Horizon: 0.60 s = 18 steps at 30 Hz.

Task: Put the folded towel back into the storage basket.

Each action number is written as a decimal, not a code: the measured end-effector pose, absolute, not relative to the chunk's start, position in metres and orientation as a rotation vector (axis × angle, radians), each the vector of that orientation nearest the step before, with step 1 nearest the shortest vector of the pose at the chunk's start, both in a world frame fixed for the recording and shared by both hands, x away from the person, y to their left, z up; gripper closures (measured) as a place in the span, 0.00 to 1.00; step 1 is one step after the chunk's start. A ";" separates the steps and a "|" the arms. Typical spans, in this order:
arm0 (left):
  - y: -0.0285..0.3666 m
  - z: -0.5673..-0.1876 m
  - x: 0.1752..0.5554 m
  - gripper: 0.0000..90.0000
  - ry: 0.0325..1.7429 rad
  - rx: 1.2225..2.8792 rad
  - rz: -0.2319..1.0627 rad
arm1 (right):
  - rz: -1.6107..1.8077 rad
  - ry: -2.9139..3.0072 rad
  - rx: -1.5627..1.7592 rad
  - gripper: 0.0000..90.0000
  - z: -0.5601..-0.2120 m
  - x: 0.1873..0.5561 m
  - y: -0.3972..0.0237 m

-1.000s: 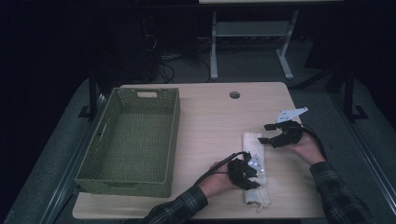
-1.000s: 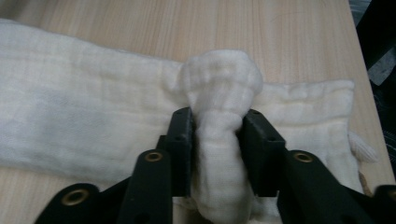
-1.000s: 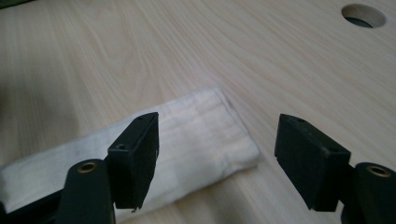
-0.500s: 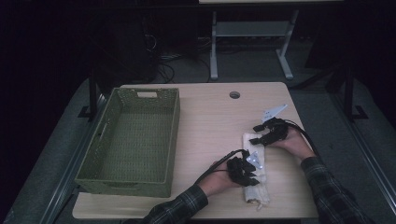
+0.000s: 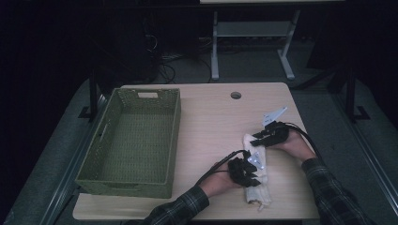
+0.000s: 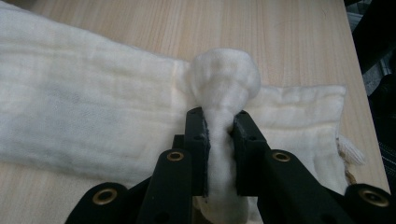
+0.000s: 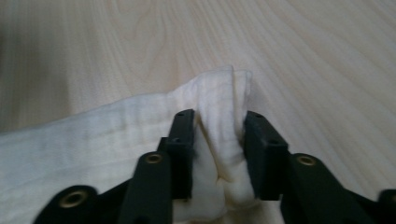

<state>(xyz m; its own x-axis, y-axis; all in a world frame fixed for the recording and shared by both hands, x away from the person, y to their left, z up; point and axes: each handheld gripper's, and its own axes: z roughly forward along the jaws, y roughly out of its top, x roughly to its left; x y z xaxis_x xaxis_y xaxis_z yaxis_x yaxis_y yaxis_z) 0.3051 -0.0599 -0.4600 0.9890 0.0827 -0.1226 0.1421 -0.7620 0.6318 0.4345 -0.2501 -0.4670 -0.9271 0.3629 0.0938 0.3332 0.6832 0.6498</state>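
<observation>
A folded cream cloth (image 5: 257,180) lies on the wooden table near its front right edge. My left gripper (image 5: 249,172) is over the cloth's near half. In the left gripper view it (image 6: 219,116) is shut on a bunched-up ridge of the cloth (image 6: 93,107). My right gripper (image 5: 259,139) rests at the cloth's far end. Its jaws have just been closing, and in the right gripper view it (image 7: 219,119) pinches a raised fold of the cloth (image 7: 84,140) between both pads.
A green woven basket (image 5: 136,140) stands empty on the left half of the table. A round cable hole (image 5: 236,95) sits near the far edge. Bare wood (image 5: 211,126) lies between basket and cloth. A white desk frame (image 5: 215,42) stands beyond the table.
My right hand has come in toward the near left and down onto the cloth's far end, and its jaws have closed on a fold. The left hand has kept still.
</observation>
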 end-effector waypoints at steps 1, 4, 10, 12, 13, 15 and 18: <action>-0.060 -0.460 0.305 0.87 0.157 2.439 -0.112 | 1.088 2.852 0.601 0.81 -0.467 0.434 -0.250; -0.060 -0.460 0.306 0.88 0.163 2.440 -0.112 | 1.101 2.863 0.645 0.84 -0.467 0.434 -0.251; -0.058 -0.459 0.309 0.88 0.179 2.418 -0.160 | 1.085 2.860 0.655 0.85 -0.465 0.432 -0.252; -0.057 -0.456 0.308 0.88 0.182 2.404 -0.172 | 1.085 2.855 0.652 0.85 -0.462 0.430 -0.252; -0.056 -0.455 0.308 0.89 0.182 2.400 -0.174 | 1.093 2.851 0.641 0.86 -0.460 0.430 -0.252; -0.054 -0.448 0.307 0.89 0.173 2.392 -0.170 | 1.103 2.843 0.649 0.86 -0.457 0.428 -0.253; -0.051 -0.439 0.307 0.89 0.169 2.379 -0.161 | 1.131 2.826 0.642 0.86 -0.450 0.427 -0.253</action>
<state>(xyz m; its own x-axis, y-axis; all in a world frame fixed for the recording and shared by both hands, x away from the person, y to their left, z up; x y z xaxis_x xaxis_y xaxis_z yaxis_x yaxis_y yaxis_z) 0.3066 -0.0508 -0.4391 0.9835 0.0755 -0.1645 0.1677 -0.7220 0.6713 0.4266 -0.2531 -0.4501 -0.9145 0.3857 0.1225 0.3637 0.6505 0.6667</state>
